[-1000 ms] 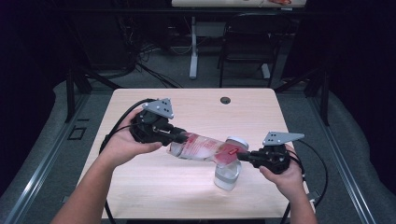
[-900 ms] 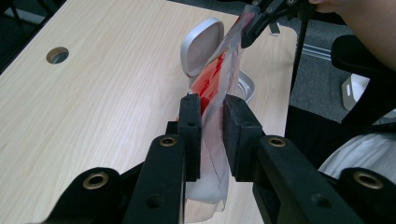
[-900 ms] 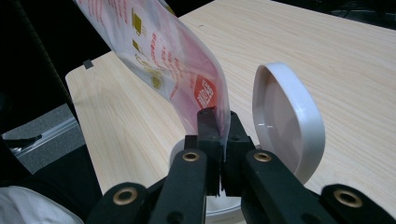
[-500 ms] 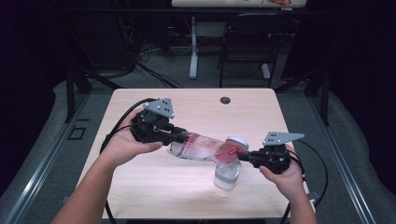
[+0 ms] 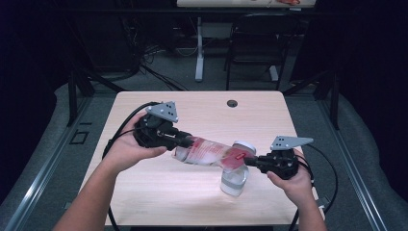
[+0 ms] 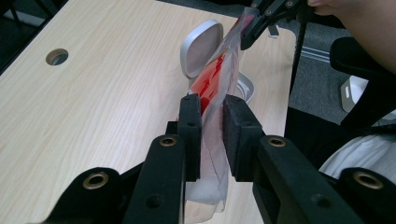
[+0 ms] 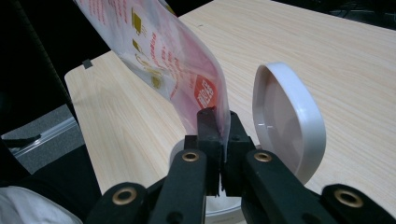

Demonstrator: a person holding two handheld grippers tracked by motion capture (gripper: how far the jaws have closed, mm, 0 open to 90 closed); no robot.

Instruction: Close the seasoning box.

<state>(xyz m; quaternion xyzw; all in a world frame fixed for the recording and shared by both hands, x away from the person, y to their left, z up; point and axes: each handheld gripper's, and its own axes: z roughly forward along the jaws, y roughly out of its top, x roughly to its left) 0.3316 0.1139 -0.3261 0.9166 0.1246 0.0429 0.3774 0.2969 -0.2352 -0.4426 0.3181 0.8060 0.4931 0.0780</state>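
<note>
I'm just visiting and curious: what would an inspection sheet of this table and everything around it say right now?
Surface: pale wooden table with a round hole near its far edge.
Job's things: clear plastic bag with red print stretched above a clear jar whose white hinged lid stands open.
Clutter: nothing seen.
Grippers: left gripper clamps one end of the bag, right gripper the other.
Cables: black cables trail from both grippers.
Surroundings: dark room, black chair, grey floor.
</note>
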